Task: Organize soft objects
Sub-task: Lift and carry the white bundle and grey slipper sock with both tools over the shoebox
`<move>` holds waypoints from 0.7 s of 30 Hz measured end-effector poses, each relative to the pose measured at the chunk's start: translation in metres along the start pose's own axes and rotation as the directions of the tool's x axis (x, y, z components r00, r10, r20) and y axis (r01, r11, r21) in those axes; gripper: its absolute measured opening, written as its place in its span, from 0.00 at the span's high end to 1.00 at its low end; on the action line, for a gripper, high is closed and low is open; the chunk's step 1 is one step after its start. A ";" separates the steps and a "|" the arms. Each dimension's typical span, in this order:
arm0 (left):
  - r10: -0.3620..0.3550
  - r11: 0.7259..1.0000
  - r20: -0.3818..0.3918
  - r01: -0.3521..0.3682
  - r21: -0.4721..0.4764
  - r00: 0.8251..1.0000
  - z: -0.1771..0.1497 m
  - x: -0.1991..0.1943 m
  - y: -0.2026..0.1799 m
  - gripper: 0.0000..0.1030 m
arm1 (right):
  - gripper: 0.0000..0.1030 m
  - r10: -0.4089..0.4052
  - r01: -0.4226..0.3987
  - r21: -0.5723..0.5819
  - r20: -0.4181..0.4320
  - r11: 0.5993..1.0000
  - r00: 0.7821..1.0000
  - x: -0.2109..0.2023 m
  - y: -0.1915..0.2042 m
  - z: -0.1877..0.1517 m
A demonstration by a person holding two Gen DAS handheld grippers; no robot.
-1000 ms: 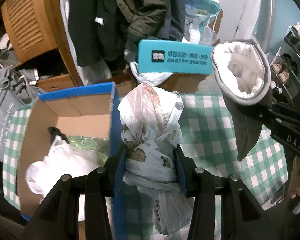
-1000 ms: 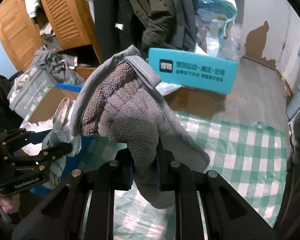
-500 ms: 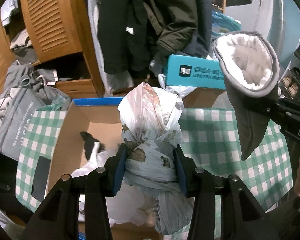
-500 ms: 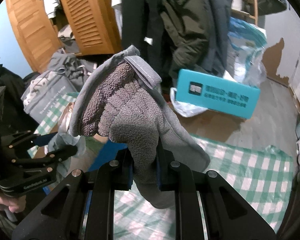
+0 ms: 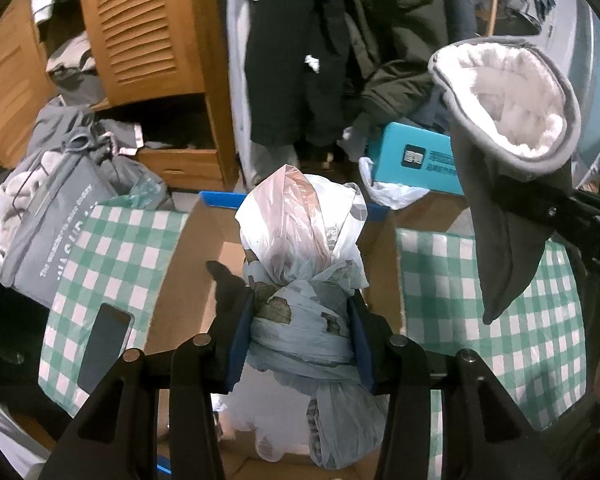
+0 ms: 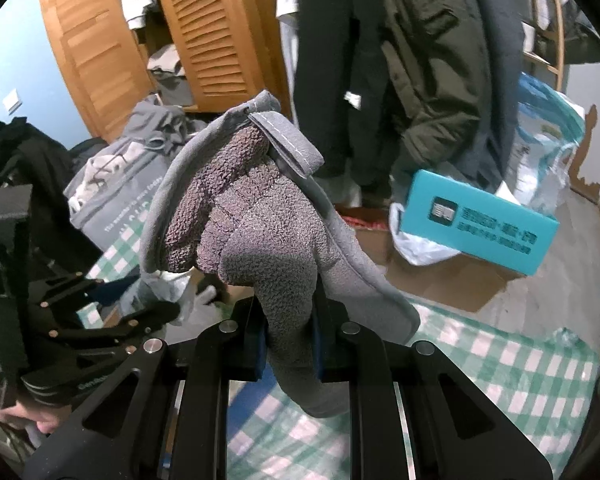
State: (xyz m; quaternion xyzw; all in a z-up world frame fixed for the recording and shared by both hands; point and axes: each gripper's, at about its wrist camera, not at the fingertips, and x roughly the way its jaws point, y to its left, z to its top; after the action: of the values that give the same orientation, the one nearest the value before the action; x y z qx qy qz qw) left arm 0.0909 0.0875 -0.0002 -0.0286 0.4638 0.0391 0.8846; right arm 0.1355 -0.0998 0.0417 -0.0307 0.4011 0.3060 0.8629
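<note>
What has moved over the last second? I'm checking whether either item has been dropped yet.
The left gripper has carried the knotted bundle of plastic bags leftward to hang over the open cardboard box; the right gripper followed with the grey fleece-lined slipper. Neither was let go: both grips stayed shut.

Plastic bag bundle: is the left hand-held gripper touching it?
Touching. The left wrist view shows the left hand-held gripper with both fingers pressed against the knotted plastic bag bundle.
</note>
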 end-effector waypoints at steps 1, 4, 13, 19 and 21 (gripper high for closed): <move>0.002 1.000 -0.001 -0.002 -0.006 1.000 0.001 0.000 0.004 0.56 | 0.86 0.003 -0.003 -0.003 0.000 1.000 1.000 0.001 0.003 0.002; 0.009 1.000 -0.005 -0.010 -0.024 1.000 0.003 0.004 0.015 0.56 | 0.86 0.020 -0.021 -0.019 -0.004 1.000 1.000 0.010 0.015 0.010; 0.022 0.996 -0.050 -0.026 -0.090 0.998 -0.003 0.021 0.045 0.56 | 0.86 0.060 -0.061 -0.029 -0.026 0.998 0.998 0.037 0.038 0.026; 0.017 0.993 -0.089 -0.027 -0.115 0.996 -0.010 0.033 0.057 0.56 | 0.86 0.079 -0.081 -0.036 -0.064 0.996 0.995 0.058 0.052 0.030; 0.015 0.992 -0.117 -0.029 -0.123 0.993 -0.014 0.039 0.061 0.56 | 0.86 0.086 -0.090 -0.041 -0.087 0.995 0.993 0.067 0.058 0.030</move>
State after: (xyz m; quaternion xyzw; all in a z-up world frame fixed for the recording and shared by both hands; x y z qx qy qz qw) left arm 0.0962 0.1485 -0.0411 -0.0809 0.5113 0.0761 0.8522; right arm 0.1568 -0.0102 0.0251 -0.0456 0.4314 0.3510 0.8298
